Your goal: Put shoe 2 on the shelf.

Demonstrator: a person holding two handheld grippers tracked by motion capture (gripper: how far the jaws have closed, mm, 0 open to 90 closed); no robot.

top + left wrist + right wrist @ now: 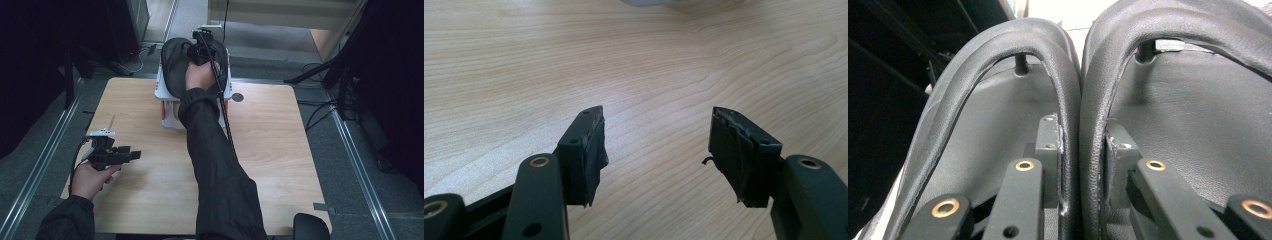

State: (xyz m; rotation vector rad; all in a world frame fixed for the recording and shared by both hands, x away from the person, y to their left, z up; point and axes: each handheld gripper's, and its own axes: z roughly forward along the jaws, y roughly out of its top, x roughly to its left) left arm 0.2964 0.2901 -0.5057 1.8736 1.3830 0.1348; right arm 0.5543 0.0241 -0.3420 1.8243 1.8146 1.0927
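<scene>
The pair of soft, light black leather thong sandals (pixel 1168 115) is pinched by the right gripper (pixel 1082 145) at the touching inner straps, while the left gripper (pixel 656 145) is held spread above the pale wooden desk (pixel 524 65).

The right arm stretched far forward, its hand-held gripper (pixel 1082 150) seemingly pinched on something between its jaws. The left hand-held gripper (pixel 656 145) hung low, jaws apart.

Sandals (pixel 1168 100), pair: black, leather-grain texture, plain; straps pinched between right gripper (pixel 1082 145) fingers (pixel 1050 145), black with brass-coloured rivets.
Rack (pixel 162 90) under sandals: white, orange accents.
Table (pixel 574 60) beneath left gripper (pixel 656 145) fingers: pale wood, wavy grain.
Left gripper: black, worn dark pads.
Sleeve (pixel 220 170): black.
Floor (pixel 360 210): grey carpet.
</scene>
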